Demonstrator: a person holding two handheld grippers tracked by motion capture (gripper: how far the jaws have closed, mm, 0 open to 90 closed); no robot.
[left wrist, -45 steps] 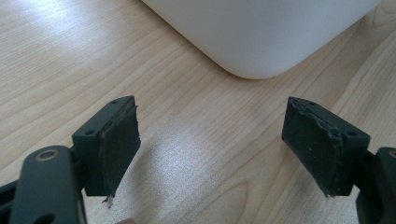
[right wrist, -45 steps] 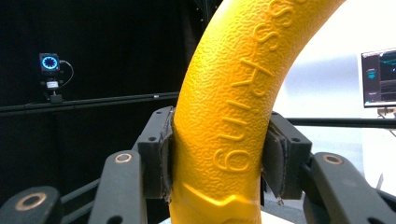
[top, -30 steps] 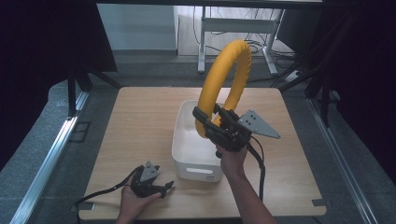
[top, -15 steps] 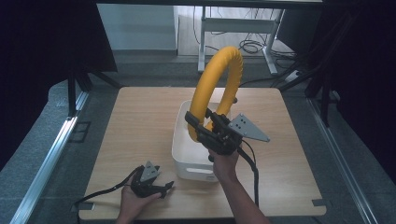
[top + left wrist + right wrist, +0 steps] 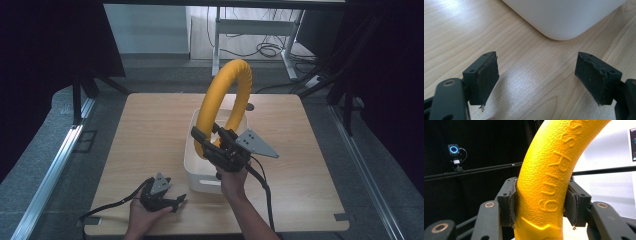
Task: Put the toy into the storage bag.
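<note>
In the high view, the right claw (image 5: pixel 206 146) is closed on the lower end of a thick yellow foam ring with a rough surface (image 5: pixel 226 102). The ring stands upright above the white plastic rectangular bin (image 5: pixel 196 170), which sits near the middle of the light wooden desk (image 5: pixel 145 130). The lower part of the ring seems to be just over or inside the opening of the bin; I cannot tell if it touches the bottom. The left claw (image 5: pixel 176 201) rests low on the desk near the front edge, beside the near left corner of the bin, and holds nothing.

In the left gripper view, the left claw (image 5: pixel 537 80) is wide open, with bare desk (image 5: pixel 459 30) between its two black pads (image 5: pixel 487 80). The rounded corner of the white bin (image 5: pixel 564 17) is just ahead, apart from the claw.

In the right gripper view, the right claw (image 5: pixel 540 207) presses the yellow ring (image 5: pixel 544 185) from both sides, and the foam is squeezed a little at the pads.

My judgement: the ring is grasped and carried, but it is not released. What remains is either to lower it into the bin and open the claw, or to take it away from the bin.
</note>
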